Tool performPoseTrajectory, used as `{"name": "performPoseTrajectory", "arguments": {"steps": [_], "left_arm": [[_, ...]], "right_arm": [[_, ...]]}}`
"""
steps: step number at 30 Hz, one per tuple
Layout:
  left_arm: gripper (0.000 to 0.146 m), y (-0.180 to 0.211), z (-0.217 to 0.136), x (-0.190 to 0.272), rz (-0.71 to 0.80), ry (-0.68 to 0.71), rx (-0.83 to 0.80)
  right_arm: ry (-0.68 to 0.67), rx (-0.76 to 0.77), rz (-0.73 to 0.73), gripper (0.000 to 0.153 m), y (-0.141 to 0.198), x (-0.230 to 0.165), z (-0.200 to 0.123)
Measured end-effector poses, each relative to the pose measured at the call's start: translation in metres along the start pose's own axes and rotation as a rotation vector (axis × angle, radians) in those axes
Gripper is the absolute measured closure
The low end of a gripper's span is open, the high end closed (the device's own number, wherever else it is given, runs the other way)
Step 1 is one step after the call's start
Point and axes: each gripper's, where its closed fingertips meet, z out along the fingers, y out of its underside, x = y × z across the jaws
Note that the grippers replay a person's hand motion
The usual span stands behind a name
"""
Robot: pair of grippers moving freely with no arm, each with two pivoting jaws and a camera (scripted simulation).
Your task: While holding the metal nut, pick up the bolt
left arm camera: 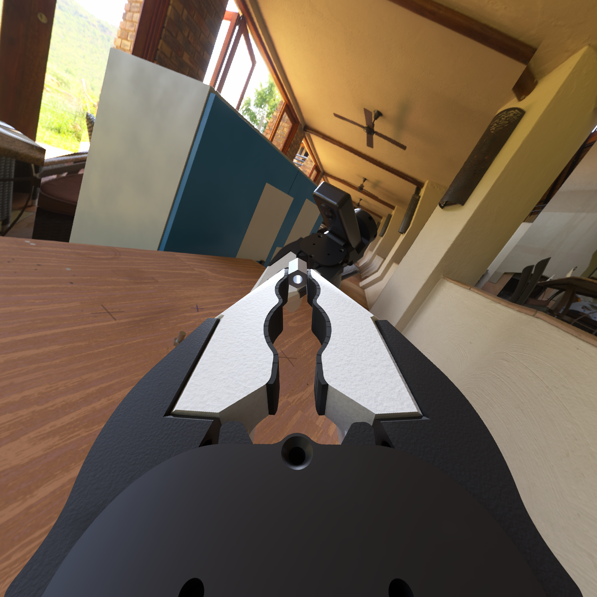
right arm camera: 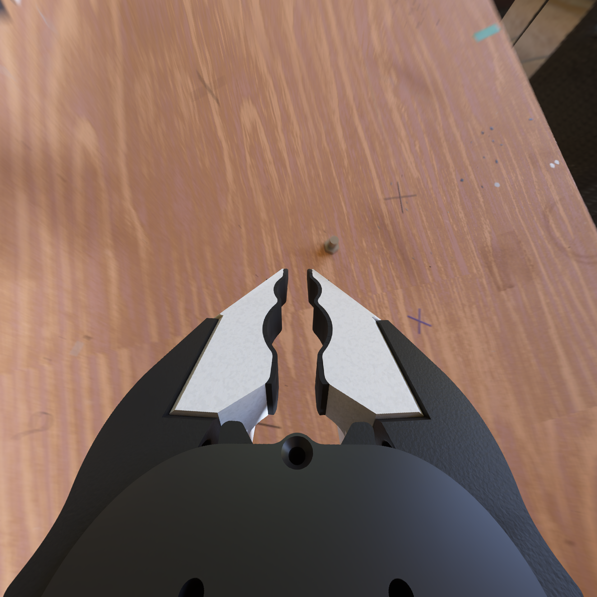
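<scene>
In the left wrist view, the left gripper (left arm camera: 297, 278) has its two white, grainy-faced fingers with black wavy inner edges clamped at the tips on the metal nut (left arm camera: 297, 277), a small silver hexagon with its round bore facing the camera. The fingers meet only at the nut; farther back a gap stays between them, showing the wooden table (left arm camera: 97, 323) beneath, reddish-brown with strong grain and thin pen crosses. At about 9 o'clock from the gripper body, a small pale stub (left arm camera: 179, 337) juts past the black housing's edge; it may be the bolt, but most of it is hidden. Just beyond the nut, at 12 to 1 o'clock, the dark body of the right gripper (left arm camera: 336, 239) shows, its fingers largely masked by the left gripper's tips. A blue and white cabinet (left arm camera: 193, 181) stands behind the table.

In the right wrist view, the right gripper (right arm camera: 297, 274) looks down on the table (right arm camera: 161, 161), its fingertips parted by a narrow gap with nothing between them. The bolt (right arm camera: 331, 245), a short dull grey cylinder with a wider head, sits on the wood near the tips at about 1 o'clock, apart from them. The table's far left is blurred.
</scene>
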Motion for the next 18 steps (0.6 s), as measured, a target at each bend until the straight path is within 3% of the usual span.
{"name": "performPoseTrajectory", "arguments": {"steps": [3, 6, 12, 18], "left_arm": [[0.136, 0.003, 0.0, -0.005, -0.015, -0.009, -0.005], [0.136, 0.003, -0.001, -0.009, -0.032, -0.015, -0.005], [0.136, 0.004, -0.002, -0.011, -0.046, -0.021, -0.01], [0.136, 0.002, -0.003, -0.011, -0.063, -0.018, -0.001]], "right_arm": [[0.027, -0.166, -0.175, 0.143, 0.012, 0.01, 0.022], [-0.047, -0.275, -0.229, 0.143, 0.02, 0.011, 0.044], [-0.059, -0.374, -0.117, 0.141, 0.033, 0.017, 0.06], [-0.07, -0.334, 0.051, 0.143, 0.035, 0.011, 0.065]]}}
